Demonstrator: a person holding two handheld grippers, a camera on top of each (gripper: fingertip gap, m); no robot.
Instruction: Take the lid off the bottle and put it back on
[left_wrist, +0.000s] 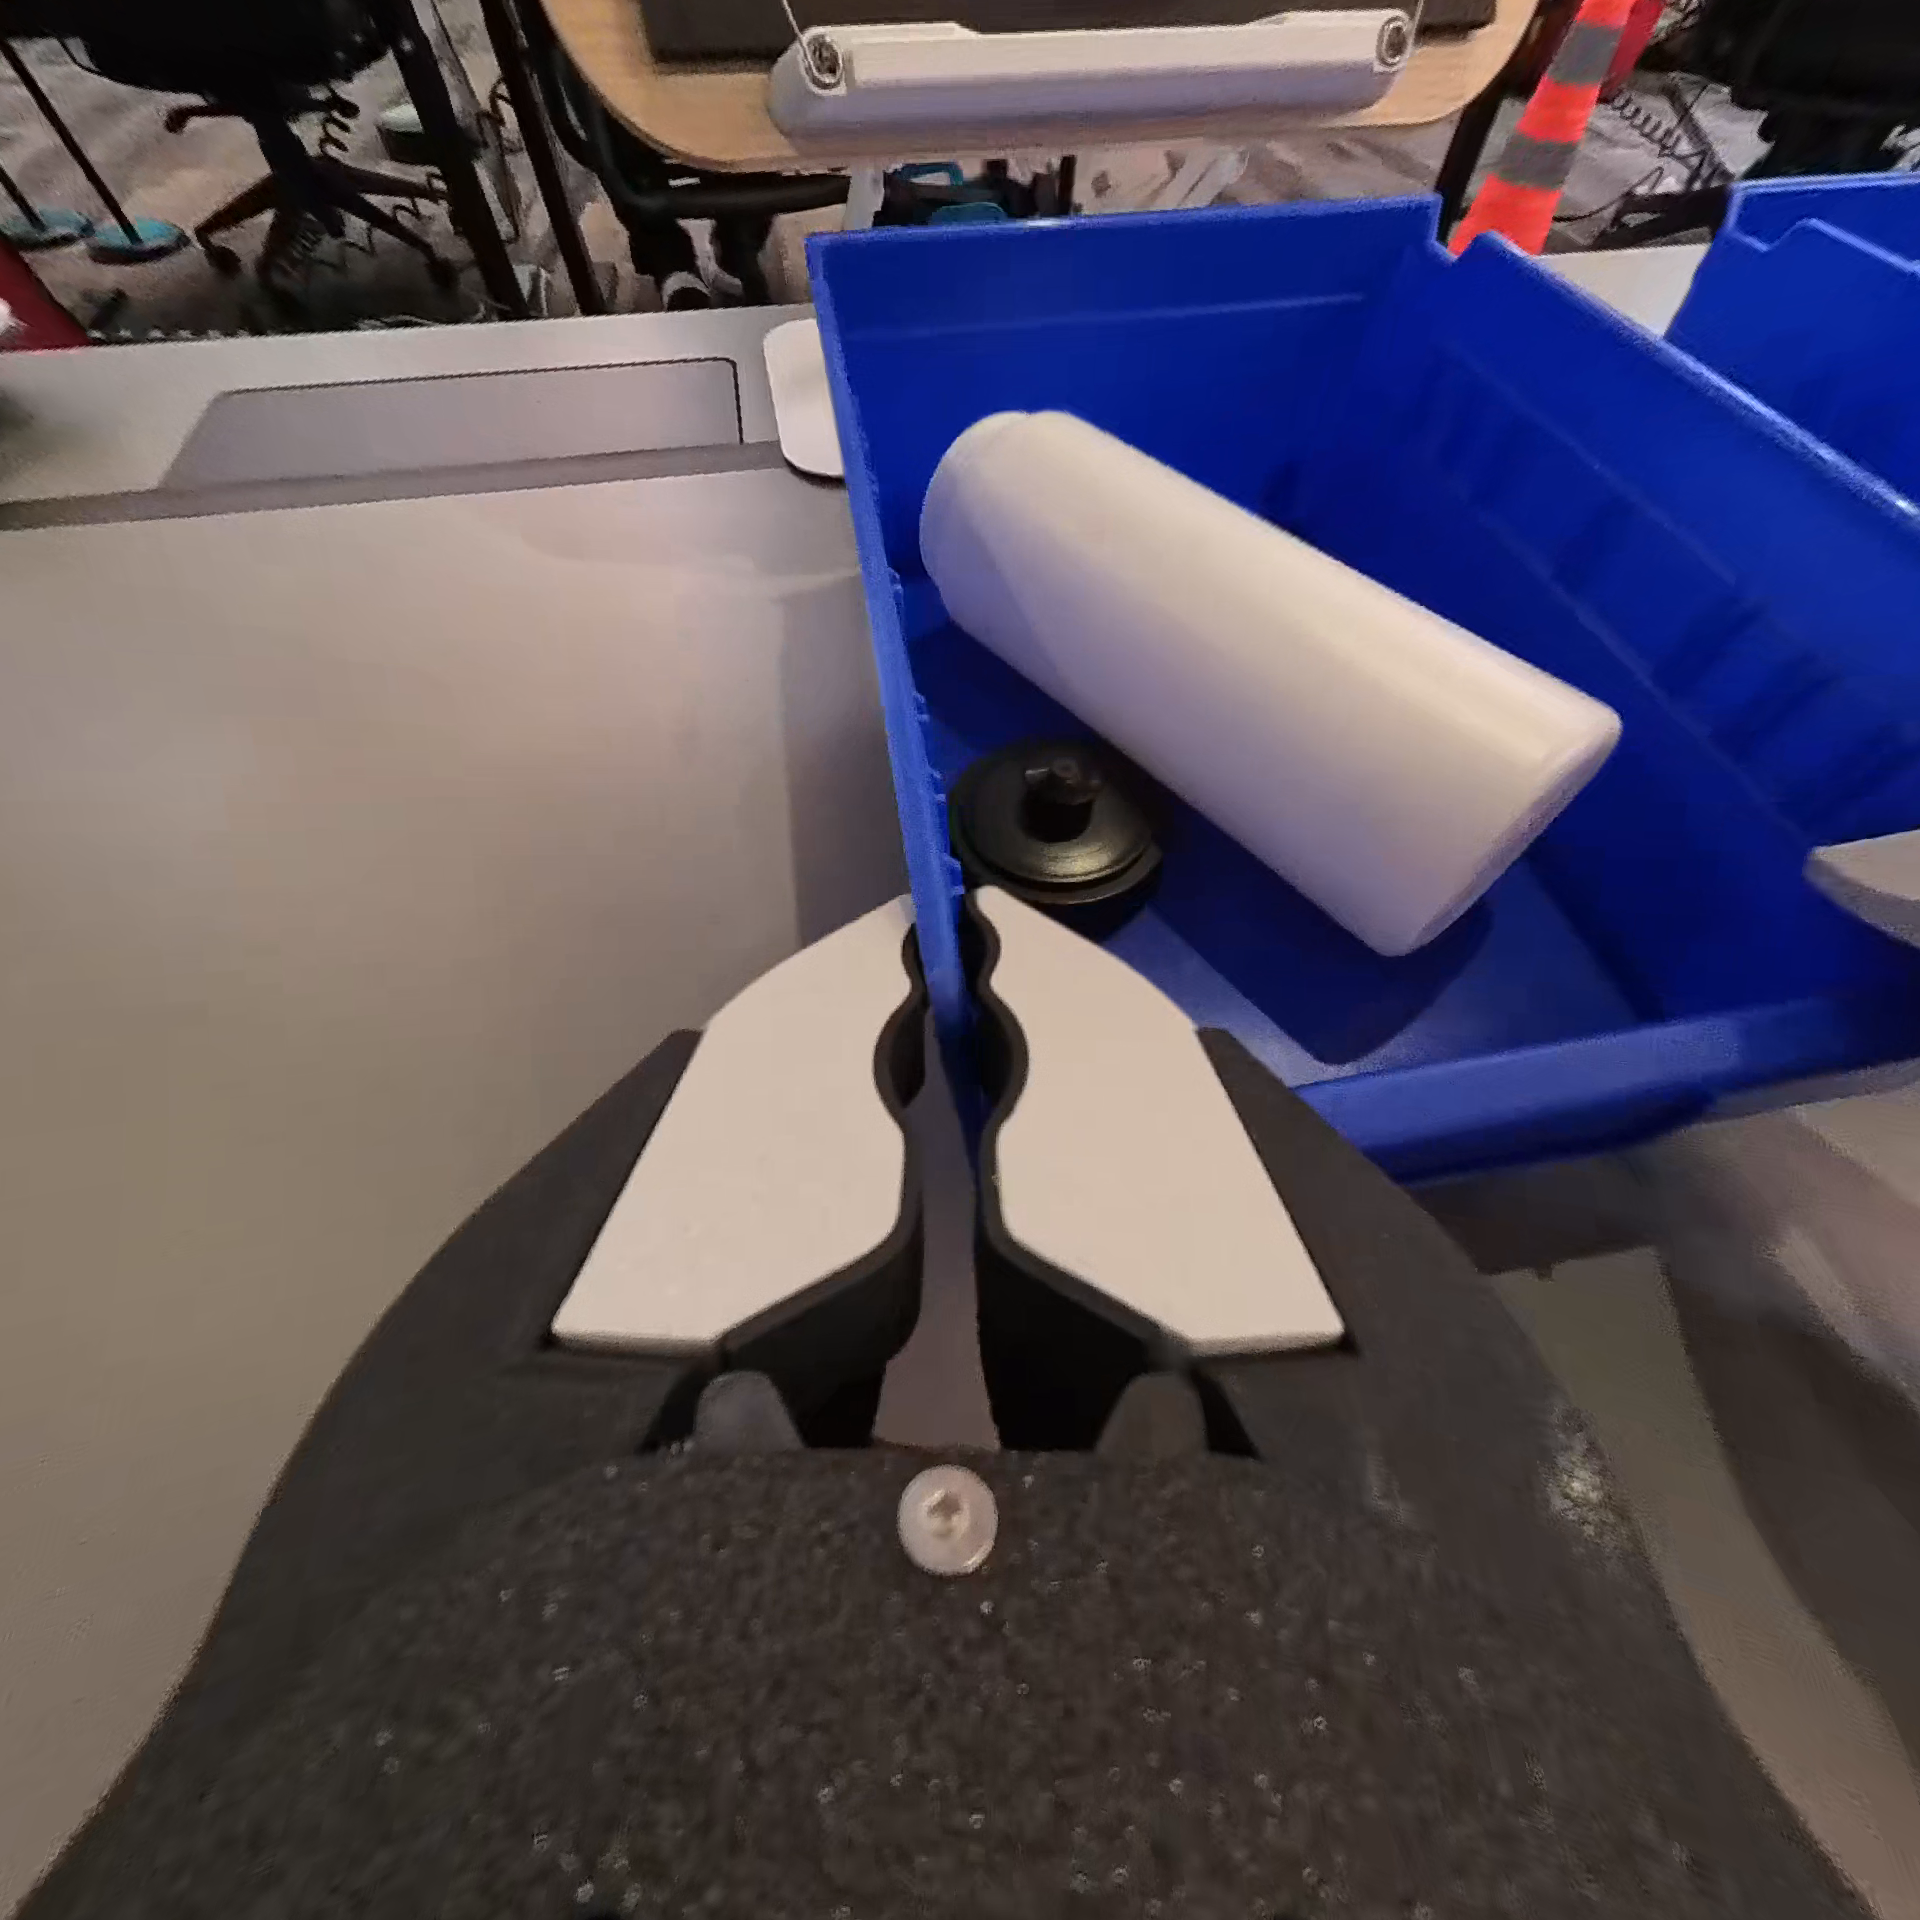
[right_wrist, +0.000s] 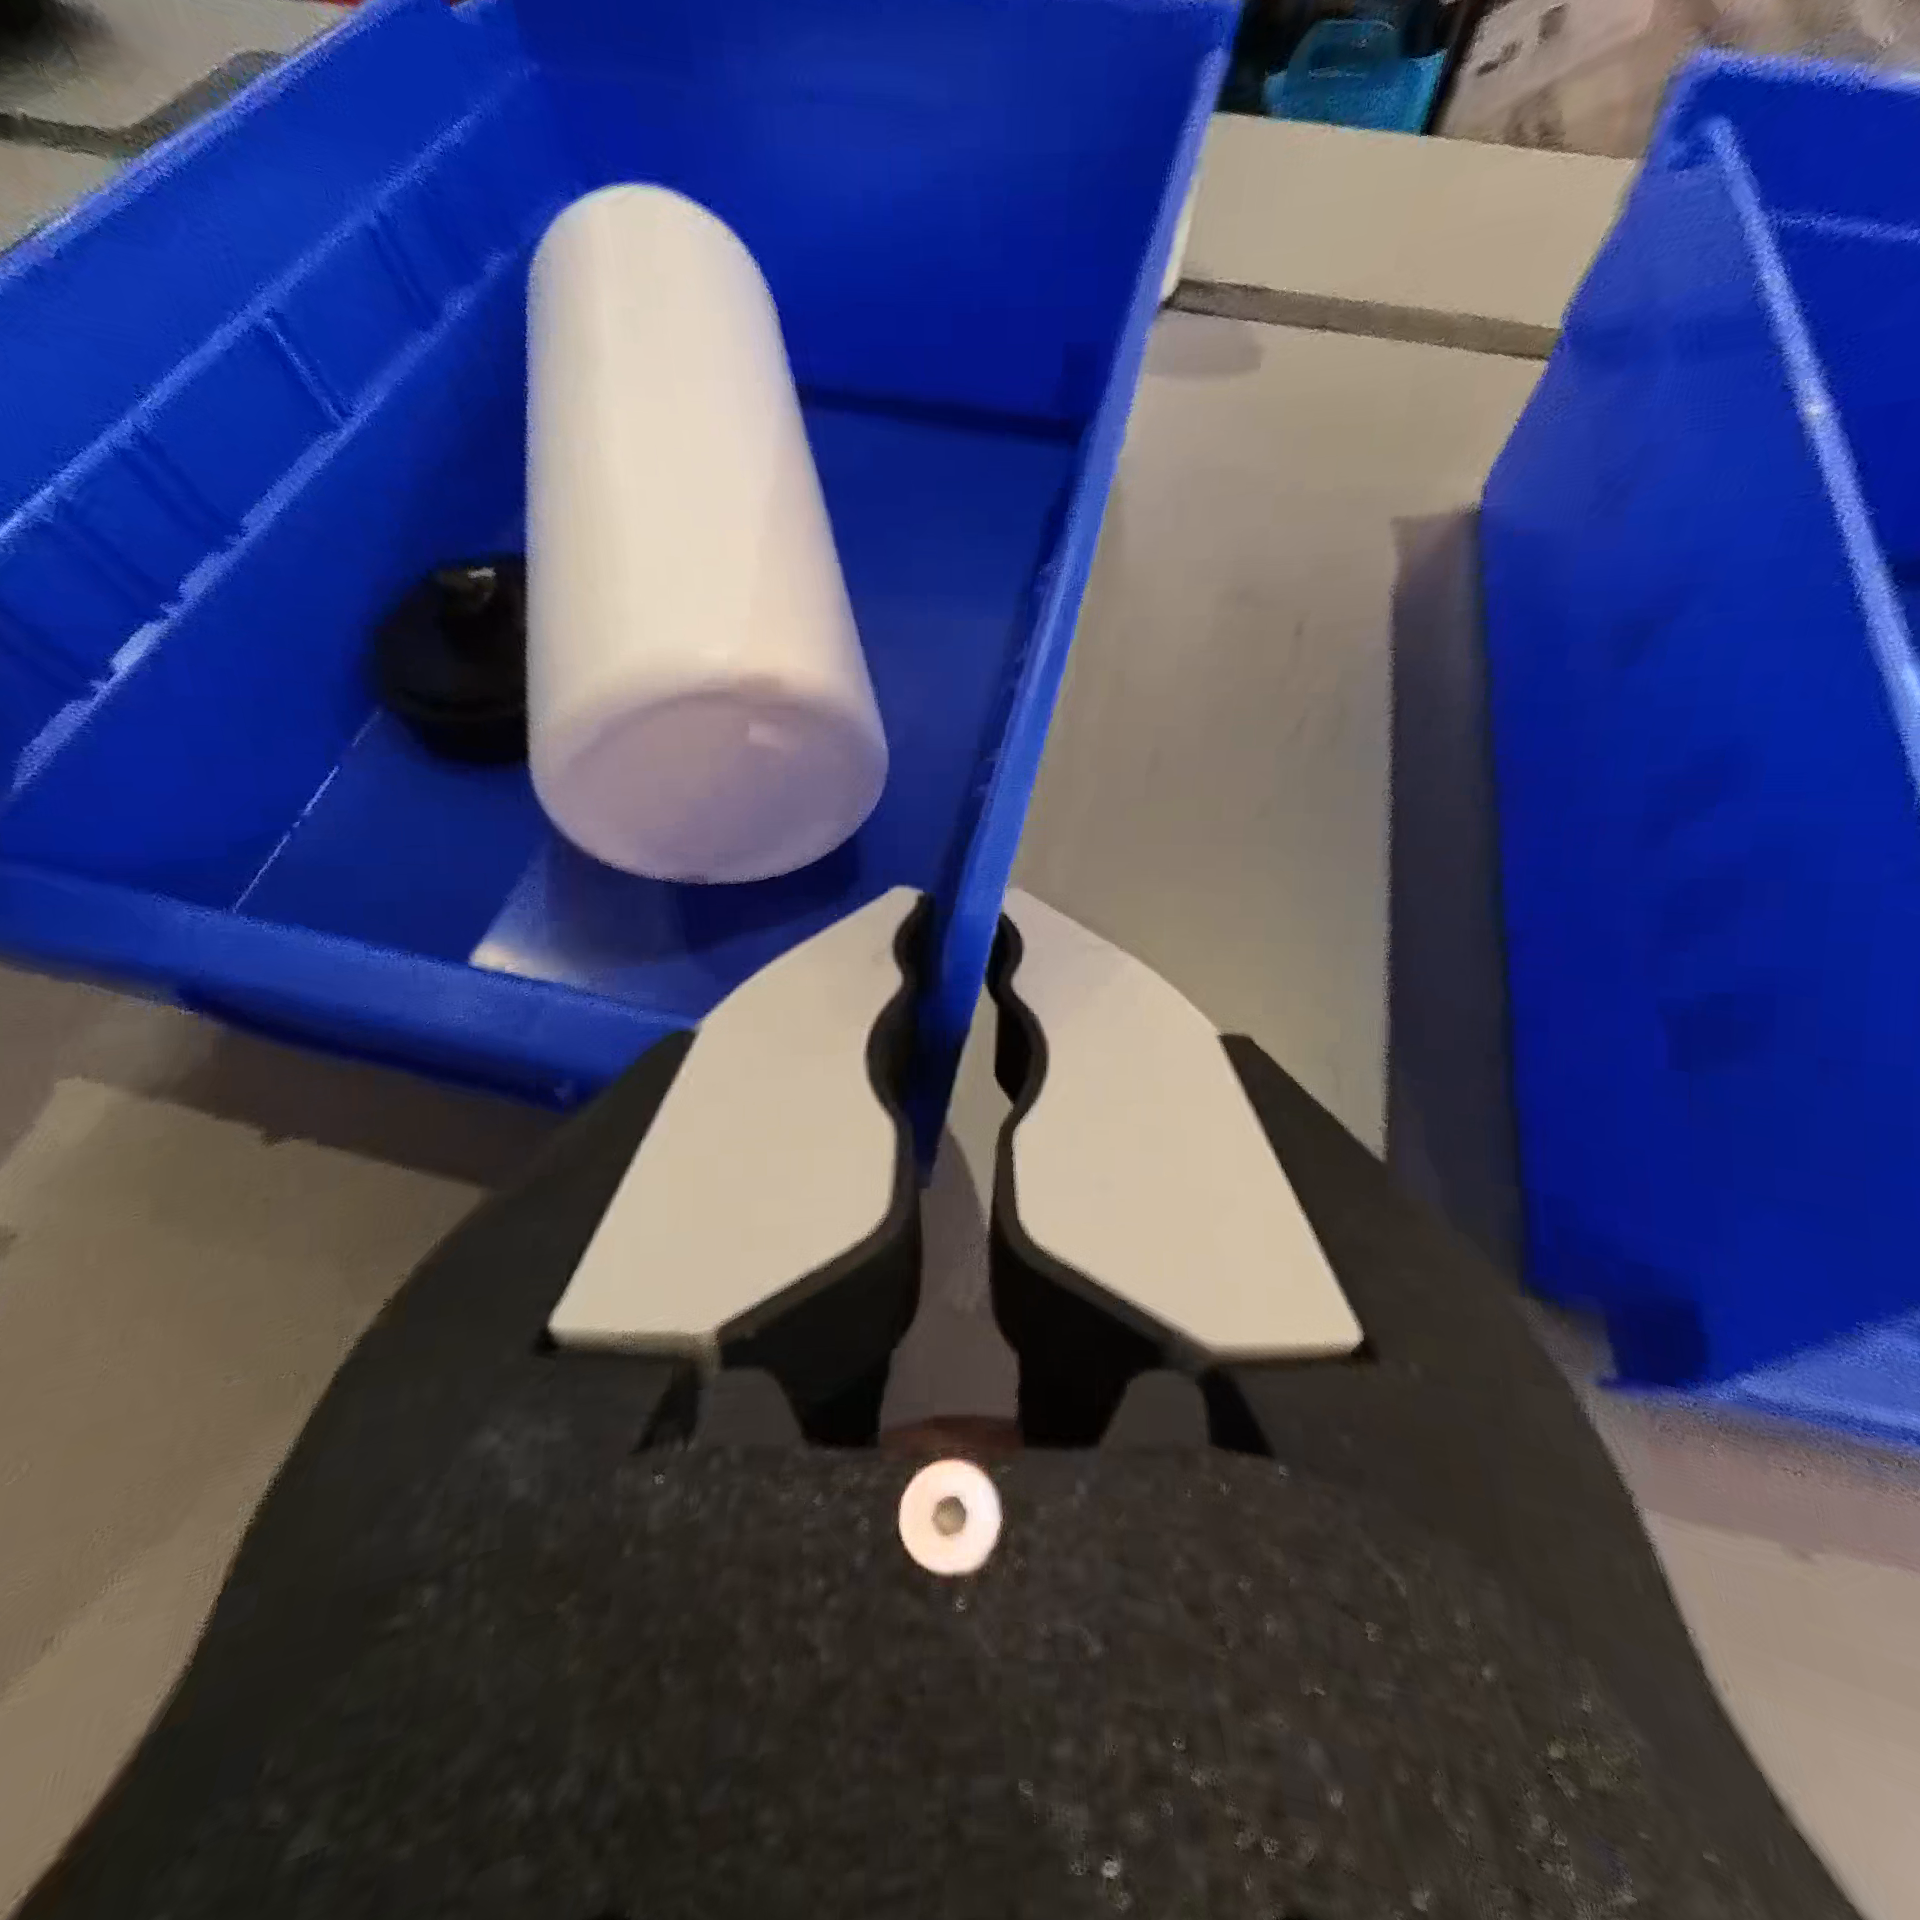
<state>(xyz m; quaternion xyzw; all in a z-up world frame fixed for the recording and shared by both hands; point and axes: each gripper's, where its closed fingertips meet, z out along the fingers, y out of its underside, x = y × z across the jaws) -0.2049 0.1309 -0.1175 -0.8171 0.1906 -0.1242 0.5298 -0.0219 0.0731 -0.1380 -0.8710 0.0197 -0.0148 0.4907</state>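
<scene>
Both grippers are pinching the blue bin, one on each side wall. Left gripper (left_wrist: 948, 935) has its fingers pressed on the bin's (left_wrist: 1143, 343) left wall, one finger inside, one outside. Right gripper (right_wrist: 961, 925) does the same w/ the bin's (right_wrist: 1101, 582) right wall.

White bottle (left_wrist: 1247, 665) lies flat on its side inside the bin, so it's between the two grippers. From the left gripper it's ahead and to the right. From the right gripper (right_wrist: 686, 520) it's ahead and to the left, and looks a bit nearer to this one.

Bottle's long way runs slanted: flat bottom end points back toward the right gripper, round shoulder end points away toward the bin's far left corner.

Black lid (left_wrist: 1055, 831) is off. It sits on the bin floor, just ahead of the left gripper's inside finger, right beside the bottle; can't tell if they touch. Left gripper is nearer the lid.

I think next someone must let go of the wall and reach in.
</scene>
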